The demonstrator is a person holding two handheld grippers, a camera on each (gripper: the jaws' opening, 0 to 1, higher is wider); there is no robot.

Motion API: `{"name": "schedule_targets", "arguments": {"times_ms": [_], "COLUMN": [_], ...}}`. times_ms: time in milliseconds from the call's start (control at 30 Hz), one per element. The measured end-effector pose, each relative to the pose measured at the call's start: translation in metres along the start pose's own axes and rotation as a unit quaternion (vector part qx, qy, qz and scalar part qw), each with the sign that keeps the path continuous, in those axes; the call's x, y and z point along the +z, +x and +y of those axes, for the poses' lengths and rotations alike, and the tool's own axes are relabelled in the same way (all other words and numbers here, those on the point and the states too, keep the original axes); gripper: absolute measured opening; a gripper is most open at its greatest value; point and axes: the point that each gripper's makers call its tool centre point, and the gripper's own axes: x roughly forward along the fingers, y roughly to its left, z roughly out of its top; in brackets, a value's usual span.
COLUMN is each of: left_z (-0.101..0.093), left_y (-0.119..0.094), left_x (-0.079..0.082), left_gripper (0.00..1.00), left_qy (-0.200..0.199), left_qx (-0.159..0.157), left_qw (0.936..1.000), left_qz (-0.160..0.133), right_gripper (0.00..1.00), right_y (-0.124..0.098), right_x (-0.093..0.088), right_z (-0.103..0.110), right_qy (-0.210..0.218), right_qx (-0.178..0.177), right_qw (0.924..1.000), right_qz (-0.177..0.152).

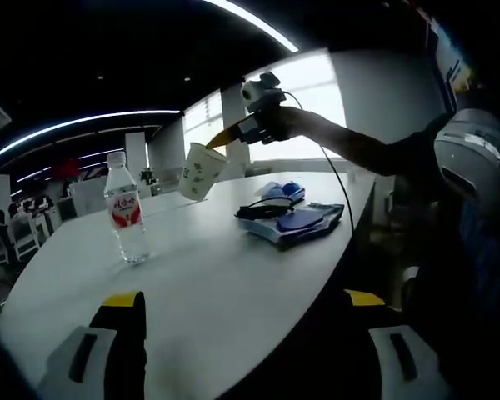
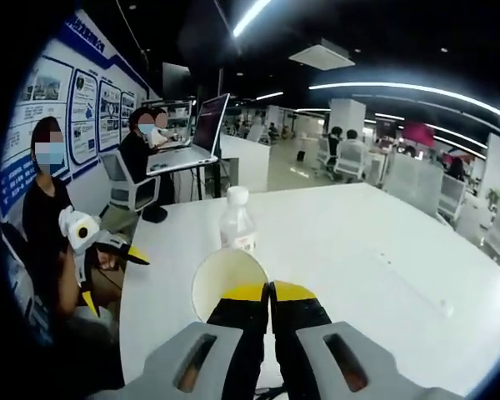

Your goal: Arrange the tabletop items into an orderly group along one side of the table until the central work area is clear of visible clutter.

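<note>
The white table serves as the landmark. In the left gripper view, the left gripper hangs low over the table's near edge with its two yellow-tipped jaws set wide apart and nothing between them. Beyond it, a clear water bottle with a white cap and red label stands upright on the table toward the left. Farther across the table lies a small pile: a blue notebook-like item, with a black cable coiled beside it and, behind, what may be a small blue-and-white packet, though the wide lens leaves it unclear.

Above the far part of the table, the right gripper is held up in a person's hand, and a white paper cup hangs tilted from its tip, lifted clear of the tabletop.

In the right gripper view, the right gripper's yellow-tipped jaws are pressed together on the rim of the paper cup, whose open mouth faces the camera. Just past the cup stands the water bottle on the table. The left gripper appears off the table's left edge.
</note>
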Motion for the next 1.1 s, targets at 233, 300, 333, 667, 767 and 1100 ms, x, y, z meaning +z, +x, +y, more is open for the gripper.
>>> {"name": "schedule_targets", "arguments": {"times_ms": [233, 300, 333, 667, 767, 1100], "left_z": [0.000, 0.001, 0.001, -0.001, -0.001, -0.003], "left_y": [-0.002, -0.003, -0.003, -0.004, -0.004, -0.004], "left_x": [-0.001, -0.001, -0.001, -0.001, -0.002, -0.001], "left_gripper": [0.96, 0.96, 0.96, 0.96, 0.96, 0.96], "left_qy": [0.000, -0.001, -0.001, 0.001, 0.003, 0.008], "left_qx": [0.001, 0.002, 0.002, 0.001, 0.001, -0.002], "left_qw": [1.0000, 1.0000, 1.0000, 1.0000, 1.0000, 1.0000], "left_qz": [0.000, -0.001, -0.001, -0.003, -0.001, 0.000], "right_gripper": [0.00, 0.00, 0.00, 0.00, 0.00, 0.00], "right_y": [0.006, 0.007, 0.009, 0.017, 0.019, 0.034], "right_x": [-0.005, -0.007, -0.006, -0.009, -0.011, -0.020], "right_z": [0.002, 0.002, -0.002, 0.002, 0.002, 0.001], "right_qy": [0.002, 0.002, 0.002, 0.005, 0.007, 0.019], "right_qx": [0.002, 0.002, 0.002, 0.006, 0.005, 0.009], "right_qw": [1.0000, 0.9999, 0.9999, 0.9996, 0.9994, 0.9985], "right_qz": [0.010, 0.013, 0.014, 0.029, 0.033, 0.050]}}
